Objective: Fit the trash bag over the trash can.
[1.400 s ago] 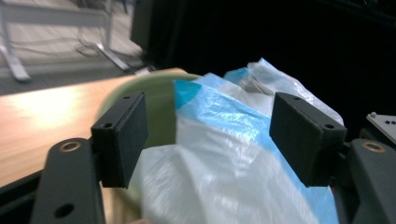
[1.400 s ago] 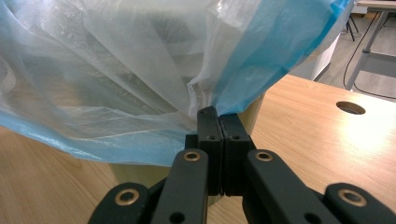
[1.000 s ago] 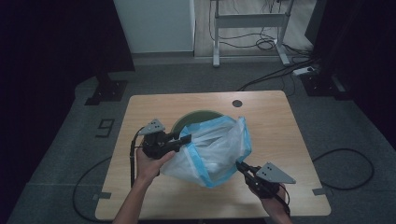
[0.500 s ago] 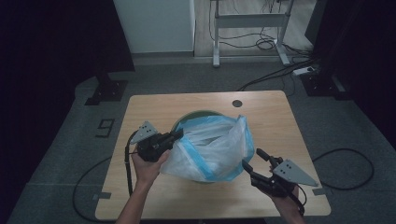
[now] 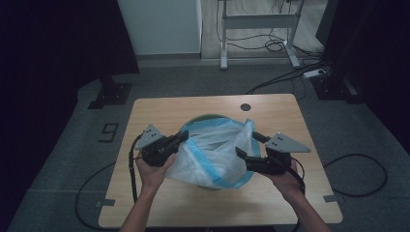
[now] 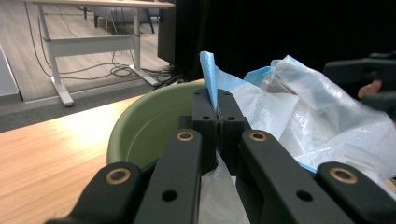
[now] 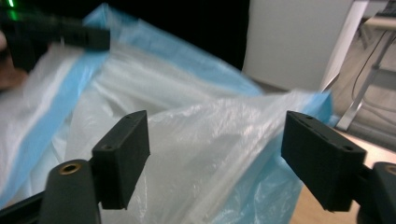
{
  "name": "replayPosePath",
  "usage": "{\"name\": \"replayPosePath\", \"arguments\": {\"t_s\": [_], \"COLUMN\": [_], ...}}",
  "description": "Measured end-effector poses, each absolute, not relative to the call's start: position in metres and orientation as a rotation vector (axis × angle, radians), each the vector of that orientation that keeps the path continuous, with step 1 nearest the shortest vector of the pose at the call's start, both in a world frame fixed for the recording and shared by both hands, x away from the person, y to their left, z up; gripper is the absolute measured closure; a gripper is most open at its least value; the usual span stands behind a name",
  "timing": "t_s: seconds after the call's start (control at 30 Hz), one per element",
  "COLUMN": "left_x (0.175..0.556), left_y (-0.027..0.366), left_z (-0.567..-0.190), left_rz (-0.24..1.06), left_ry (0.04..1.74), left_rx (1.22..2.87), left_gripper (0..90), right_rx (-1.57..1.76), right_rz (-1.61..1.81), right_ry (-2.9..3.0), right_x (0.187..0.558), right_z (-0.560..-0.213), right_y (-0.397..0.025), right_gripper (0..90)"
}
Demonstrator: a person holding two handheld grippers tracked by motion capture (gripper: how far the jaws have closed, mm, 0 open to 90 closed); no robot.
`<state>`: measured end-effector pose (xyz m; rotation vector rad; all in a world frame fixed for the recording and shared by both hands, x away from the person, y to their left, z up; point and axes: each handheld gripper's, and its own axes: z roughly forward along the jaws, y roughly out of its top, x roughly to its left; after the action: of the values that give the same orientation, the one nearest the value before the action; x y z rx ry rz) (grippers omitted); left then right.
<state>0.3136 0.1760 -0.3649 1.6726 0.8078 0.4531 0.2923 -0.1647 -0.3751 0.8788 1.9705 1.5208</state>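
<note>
A clear plastic bag with a blue rim [image 5: 217, 152] lies over a green bowl [image 5: 205, 117] at the table's middle. My left gripper [image 5: 182, 137] is shut on the bag's blue edge at the left; in the left gripper view the pinched blue edge [image 6: 208, 74] stands up between the jaws [image 6: 211, 100], with the green bowl [image 6: 154, 123] just behind. My right gripper [image 5: 245, 144] is open at the bag's right side. Through the right gripper view the bag [image 7: 205, 135] spreads between and beyond the wide jaws, with my right gripper [image 7: 215, 147] not gripping it.
The wooden table [image 5: 154, 111] has a round cable hole [image 5: 246, 107] near its far edge. Cables trail from both grippers over the table's sides to the grey floor. A white desk frame [image 5: 256, 21] stands beyond.
The right gripper has moved forward and left up to the bag's right edge. The left gripper keeps its hold and the bag's mouth has spread wider over the bowl.
</note>
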Motion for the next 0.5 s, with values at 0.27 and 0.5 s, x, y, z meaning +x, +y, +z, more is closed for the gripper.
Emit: {"name": "replayPosePath", "arguments": {"t_s": [0.27,0.5], "left_x": [0.31,0.314], "left_y": [0.184,0.192], "left_z": [-0.364,-0.364], "left_rz": [0.518,0.559], "left_ry": [0.821,0.854], "left_rx": [1.605,1.562], "left_gripper": [88.8,88.8], "right_rx": [0.89,0.891], "right_rz": [1.385,1.374], "right_ry": [2.018,1.974], "right_x": [0.296,0.304], "right_z": [-0.39,-0.39], "right_y": [-0.162,-0.169], "right_gripper": [73.7,88.2]}}
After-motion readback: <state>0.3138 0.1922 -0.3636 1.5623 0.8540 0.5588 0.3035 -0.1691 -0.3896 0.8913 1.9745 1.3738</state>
